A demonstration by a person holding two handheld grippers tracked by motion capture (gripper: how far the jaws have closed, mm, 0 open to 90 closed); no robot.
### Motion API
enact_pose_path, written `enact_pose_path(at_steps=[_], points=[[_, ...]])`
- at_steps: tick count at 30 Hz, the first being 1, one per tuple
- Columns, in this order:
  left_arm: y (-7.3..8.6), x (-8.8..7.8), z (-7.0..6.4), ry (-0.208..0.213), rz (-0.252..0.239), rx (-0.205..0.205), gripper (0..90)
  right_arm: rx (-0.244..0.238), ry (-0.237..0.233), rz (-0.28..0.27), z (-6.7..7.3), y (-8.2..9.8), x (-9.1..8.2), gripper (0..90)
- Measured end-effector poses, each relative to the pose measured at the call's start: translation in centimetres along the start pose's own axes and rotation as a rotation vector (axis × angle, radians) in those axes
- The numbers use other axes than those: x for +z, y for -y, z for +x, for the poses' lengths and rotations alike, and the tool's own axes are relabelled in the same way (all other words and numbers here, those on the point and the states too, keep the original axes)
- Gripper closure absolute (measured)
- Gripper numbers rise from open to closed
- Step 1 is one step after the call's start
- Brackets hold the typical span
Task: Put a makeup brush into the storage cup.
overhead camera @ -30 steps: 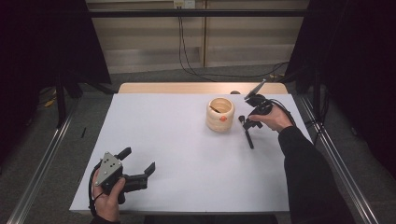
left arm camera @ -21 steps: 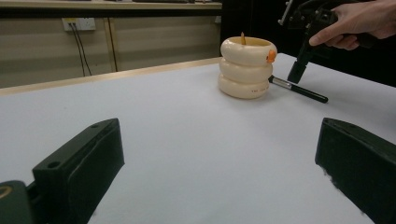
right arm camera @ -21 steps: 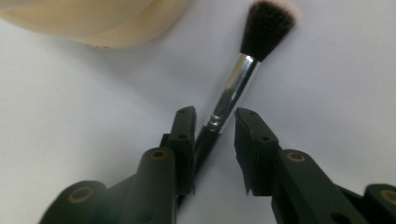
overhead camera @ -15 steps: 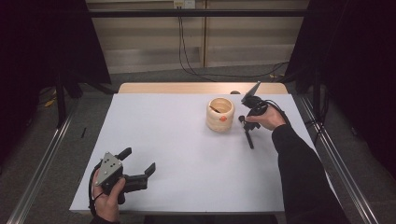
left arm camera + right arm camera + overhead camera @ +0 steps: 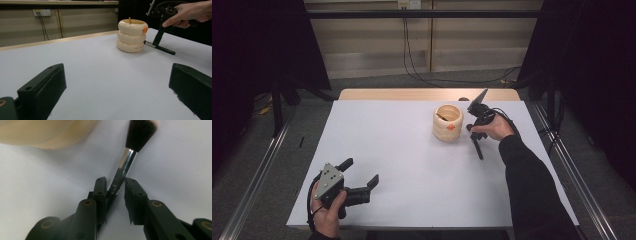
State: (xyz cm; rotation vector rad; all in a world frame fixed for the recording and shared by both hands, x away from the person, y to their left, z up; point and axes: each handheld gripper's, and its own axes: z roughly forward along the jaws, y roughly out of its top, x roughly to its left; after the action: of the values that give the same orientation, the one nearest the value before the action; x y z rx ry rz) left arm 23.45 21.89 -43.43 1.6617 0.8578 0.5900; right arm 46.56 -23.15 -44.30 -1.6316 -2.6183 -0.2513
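Right gripper clamped on brush beside holder, left idle.
Left gripper [image 5: 360,180] at 7 o'clock on white table [image 5: 412,165], 2 jaws spread wide, nothing between them. Cream ringed holder [image 5: 447,122] at 1 o'clock, upright. Right gripper [image 5: 474,135] just at its 3 o'clock, jaws just closed in, pinching the makeup brush [image 5: 125,162] at its metal ferrule; brush lying on the table, bristles toward the holder.

Even overhead light on the white table [image 5: 412,165], dark surroundings, close-up cream holder [image 5: 45,132] blurred
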Motion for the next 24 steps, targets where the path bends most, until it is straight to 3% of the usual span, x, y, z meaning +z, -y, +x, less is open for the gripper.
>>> enact_pose_path(at_steps=[12,24], points=[[0.01,-0.06,0.08,-0.004,-0.001,-0.001,1.0,0.032,0.022,0.006,-0.09,-0.04,0.47,72.4],[0.01,-0.17,0.04,-0.003,0.001,0.001,0.8,0.022,0.05,0.011,-0.1,0.03,0.88,76.4]])
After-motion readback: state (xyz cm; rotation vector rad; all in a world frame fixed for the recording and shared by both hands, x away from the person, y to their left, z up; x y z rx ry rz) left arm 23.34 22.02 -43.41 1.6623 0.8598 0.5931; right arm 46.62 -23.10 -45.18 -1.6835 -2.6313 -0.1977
